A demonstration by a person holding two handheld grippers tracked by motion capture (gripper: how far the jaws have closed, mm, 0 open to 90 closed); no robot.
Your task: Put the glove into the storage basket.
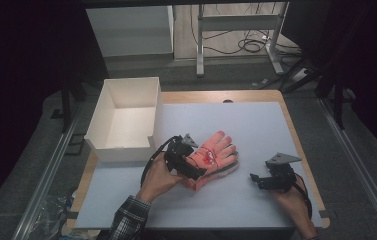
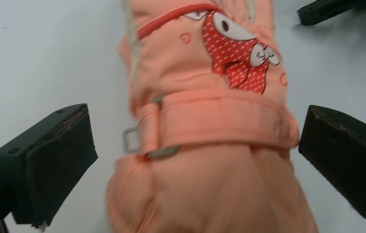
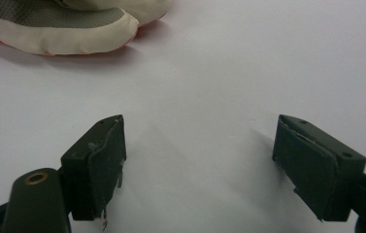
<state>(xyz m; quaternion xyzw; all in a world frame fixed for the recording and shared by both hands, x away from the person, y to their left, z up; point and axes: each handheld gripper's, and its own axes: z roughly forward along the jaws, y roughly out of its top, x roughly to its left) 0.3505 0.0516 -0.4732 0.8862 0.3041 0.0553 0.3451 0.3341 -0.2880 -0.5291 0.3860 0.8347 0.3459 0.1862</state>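
An orange glove with a red cartoon patch lies flat on the pale mat, fingers pointing away from me. My left gripper is open and sits low over the cuff end. In the left gripper view the two black jaws stand wide on either side of the glove's wrist strap, with a gap between each pad and the fabric. My right gripper is open over bare mat to the right of the glove, holding nothing. In the right gripper view the glove's grey and cream edge lies ahead at the top left.
A white open box stands at the table's back left, close to the glove. The pale mat covers most of the wooden table. Table legs and cables are on the floor beyond the far edge.
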